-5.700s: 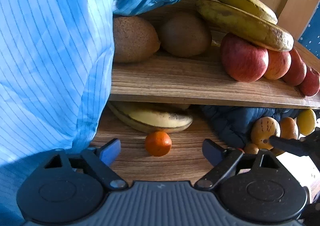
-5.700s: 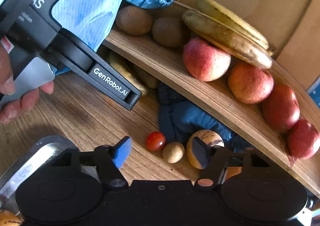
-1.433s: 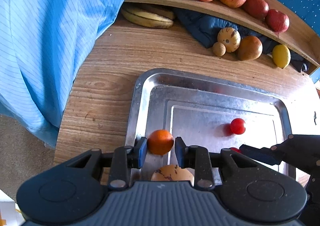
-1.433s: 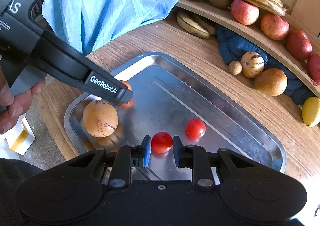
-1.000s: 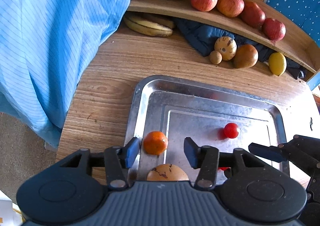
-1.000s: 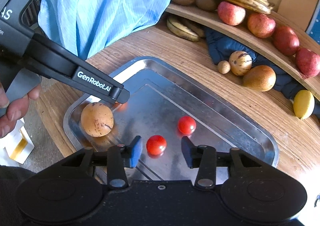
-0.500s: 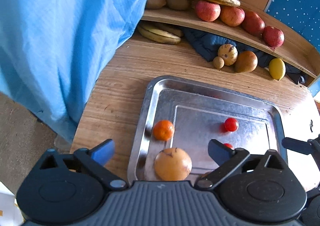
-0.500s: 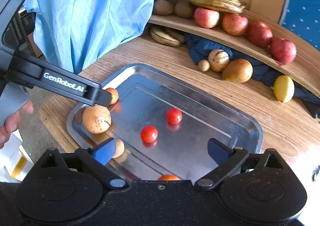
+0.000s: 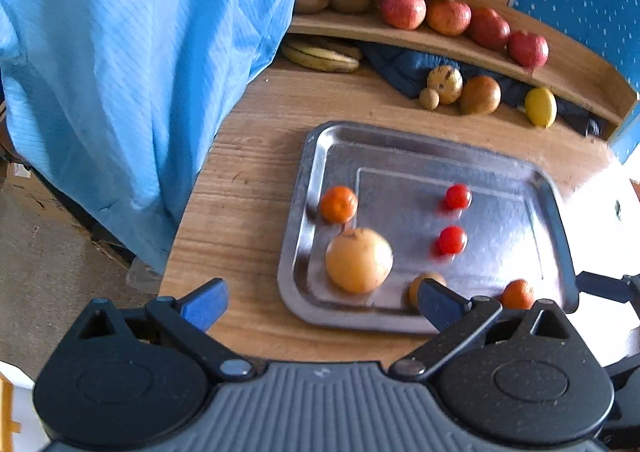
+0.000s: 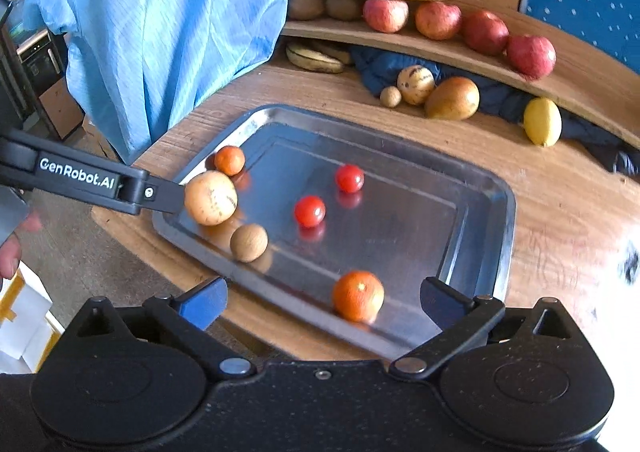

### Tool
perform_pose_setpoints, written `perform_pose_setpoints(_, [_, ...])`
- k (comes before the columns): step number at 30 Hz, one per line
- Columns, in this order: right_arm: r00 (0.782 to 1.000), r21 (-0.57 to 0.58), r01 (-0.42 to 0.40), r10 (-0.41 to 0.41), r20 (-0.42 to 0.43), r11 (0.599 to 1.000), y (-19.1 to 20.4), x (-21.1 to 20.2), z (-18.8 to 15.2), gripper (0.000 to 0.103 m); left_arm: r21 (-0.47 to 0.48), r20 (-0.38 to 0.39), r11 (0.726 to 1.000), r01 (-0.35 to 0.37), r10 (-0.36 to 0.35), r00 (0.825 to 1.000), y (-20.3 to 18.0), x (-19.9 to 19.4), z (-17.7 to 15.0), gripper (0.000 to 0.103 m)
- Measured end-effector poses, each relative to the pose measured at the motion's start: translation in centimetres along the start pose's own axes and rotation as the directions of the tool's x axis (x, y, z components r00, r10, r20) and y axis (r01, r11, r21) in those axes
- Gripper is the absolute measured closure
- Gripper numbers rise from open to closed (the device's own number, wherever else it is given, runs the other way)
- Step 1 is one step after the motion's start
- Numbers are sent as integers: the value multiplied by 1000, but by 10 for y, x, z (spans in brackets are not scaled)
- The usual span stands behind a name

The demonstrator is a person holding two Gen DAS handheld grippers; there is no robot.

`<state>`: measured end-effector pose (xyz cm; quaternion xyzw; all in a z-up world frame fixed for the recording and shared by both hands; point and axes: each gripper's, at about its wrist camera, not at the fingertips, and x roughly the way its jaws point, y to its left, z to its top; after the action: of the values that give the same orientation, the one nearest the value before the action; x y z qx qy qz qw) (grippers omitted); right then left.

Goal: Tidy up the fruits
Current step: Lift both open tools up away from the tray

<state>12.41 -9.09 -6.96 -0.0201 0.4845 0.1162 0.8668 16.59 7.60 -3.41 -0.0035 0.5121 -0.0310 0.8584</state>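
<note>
Between picks: both claws, left claw [image 9: 320, 302] and right claw [image 10: 322, 298], wide and empty above steel tray [image 10: 506, 212]; next, likely fruit beneath shelf [image 10: 440, 46].

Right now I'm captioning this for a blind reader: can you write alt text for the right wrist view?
An open right gripper hovers over a metal tray holding two tomatoes, two oranges and two tan fruits. More fruit lines a wooden shelf behind.

"GenRobot.AI", white lettering, on left gripper [image 10: 176, 196] black arm.
</note>
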Motion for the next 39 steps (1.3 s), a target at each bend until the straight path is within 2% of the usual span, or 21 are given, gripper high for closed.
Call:
perform_pose_setpoints(7, [997, 51, 63, -61, -42, 997, -5, -3, -11, 1, 165, -51, 986, -1, 10, 999, -11, 0, -15, 1])
perform_pose_setpoints(10, [995, 77, 83, -78, -63, 994, -10, -1, -15, 1, 195, -71, 981, 5, 9, 997, -16, 4, -20, 0])
perform_pose_setpoints(16, [991, 85, 113, -107, -74, 990, -19, 0, -14, 1, 209, -89, 978, -10, 29, 996, -19, 11, -17, 1])
perform_pose_setpoints(26, [993, 125, 115, -118, 20, 985, -33, -5, 13, 1, 211, -65, 977, -18, 32, 997, -14, 11, 5, 0])
perform_pose_setpoints(39, [993, 150, 91, -102, 63, 984, -49, 6, 37, 1, 214, -38, 976, -36, 45, 998, -25, 23, 40, 0])
